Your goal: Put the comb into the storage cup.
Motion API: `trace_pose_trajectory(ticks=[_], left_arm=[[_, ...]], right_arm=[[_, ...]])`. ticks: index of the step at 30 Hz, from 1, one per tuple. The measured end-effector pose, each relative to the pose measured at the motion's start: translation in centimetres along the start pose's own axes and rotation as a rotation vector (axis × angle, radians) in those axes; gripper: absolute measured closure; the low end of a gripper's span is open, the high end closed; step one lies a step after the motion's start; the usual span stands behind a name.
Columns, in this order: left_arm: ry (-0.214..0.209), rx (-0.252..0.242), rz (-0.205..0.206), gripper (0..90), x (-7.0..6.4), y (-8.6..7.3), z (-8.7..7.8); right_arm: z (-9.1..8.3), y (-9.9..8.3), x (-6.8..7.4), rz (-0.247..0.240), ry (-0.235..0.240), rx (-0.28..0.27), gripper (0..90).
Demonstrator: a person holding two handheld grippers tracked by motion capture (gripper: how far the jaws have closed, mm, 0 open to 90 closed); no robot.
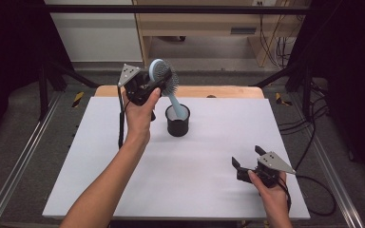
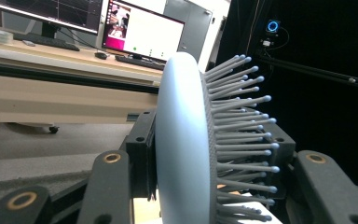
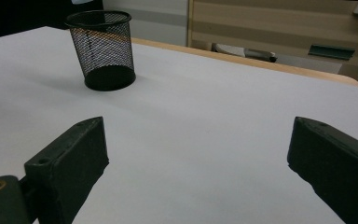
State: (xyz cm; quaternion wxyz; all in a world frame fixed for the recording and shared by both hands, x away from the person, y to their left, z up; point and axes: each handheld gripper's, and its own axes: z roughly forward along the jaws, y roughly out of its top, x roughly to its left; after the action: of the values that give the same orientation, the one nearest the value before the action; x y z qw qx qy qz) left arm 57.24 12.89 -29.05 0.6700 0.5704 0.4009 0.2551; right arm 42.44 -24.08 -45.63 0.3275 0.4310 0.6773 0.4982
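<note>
A light blue hairbrush (image 1: 160, 72) with grey bristles is held up over the back of the table, and my left gripper (image 1: 158, 81) is shut on its head. Its handle slants down to the mouth of a black mesh cup (image 1: 177, 121); I cannot tell whether the tip is inside. In the left gripper view the brush head (image 2: 182, 140) stands edge-on between the jaws of the left gripper (image 2: 209, 154), bristles to the right. My right gripper (image 1: 247, 156) rests open near the front right. In its own view the right gripper (image 3: 198, 149) faces the mesh cup (image 3: 103, 46).
A white sheet (image 1: 209, 161) covers the table, with a wooden edge (image 1: 218, 91) along the back. Black frame posts and cables stand at both sides. A wooden desk with monitors (image 2: 140, 30) lies beyond the table.
</note>
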Motion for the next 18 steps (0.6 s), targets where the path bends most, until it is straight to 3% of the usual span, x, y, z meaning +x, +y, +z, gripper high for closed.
trace_pose_trajectory(ticks=[18], left_arm=[[0.041,0.005,-0.013,50.2,1.3,-1.4,1.6]], right_arm=[[0.0,0.0,0.0,-0.006,0.002,0.000,5.1]])
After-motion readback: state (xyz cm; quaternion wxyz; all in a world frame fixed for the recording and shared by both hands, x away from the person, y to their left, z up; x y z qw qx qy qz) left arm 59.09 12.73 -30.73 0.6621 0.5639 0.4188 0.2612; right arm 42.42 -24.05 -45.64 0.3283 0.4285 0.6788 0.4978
